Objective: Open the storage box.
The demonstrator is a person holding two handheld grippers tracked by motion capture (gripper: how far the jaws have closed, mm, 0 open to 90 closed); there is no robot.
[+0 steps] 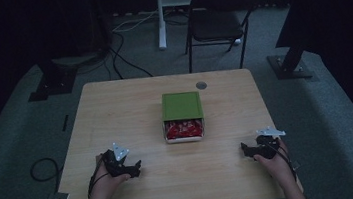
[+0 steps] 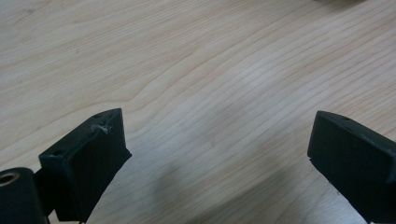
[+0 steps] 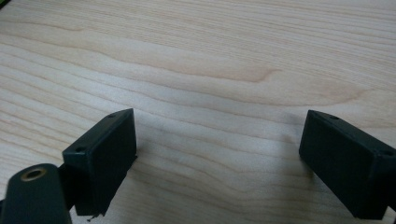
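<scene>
High view: left gripper (image 1: 133, 169) at 7 o'clock, right gripper (image 1: 247, 150) at 5, both released and empty, flanking box (image 1: 181, 106) at centre, likely staged for two-handed reach.

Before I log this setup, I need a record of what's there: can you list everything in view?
table: 1, light wood, centre of the high view.
box: 1, green lid slid back, mid-table; red contents show at its open near end.
grommet: 1, grey, round, table's far edge, right of the box.
chair: 1, black, folding, on the floor beyond the table.
white stand: 1, beyond the table, left of the chair.
cables: several, black, on the floor past the table; one loop at left.
left gripper: 1, black, open, over bare wood, near left.
right gripper: 1, black, open, over bare wood, near right.
hands: 2, one on each gripper.
</scene>
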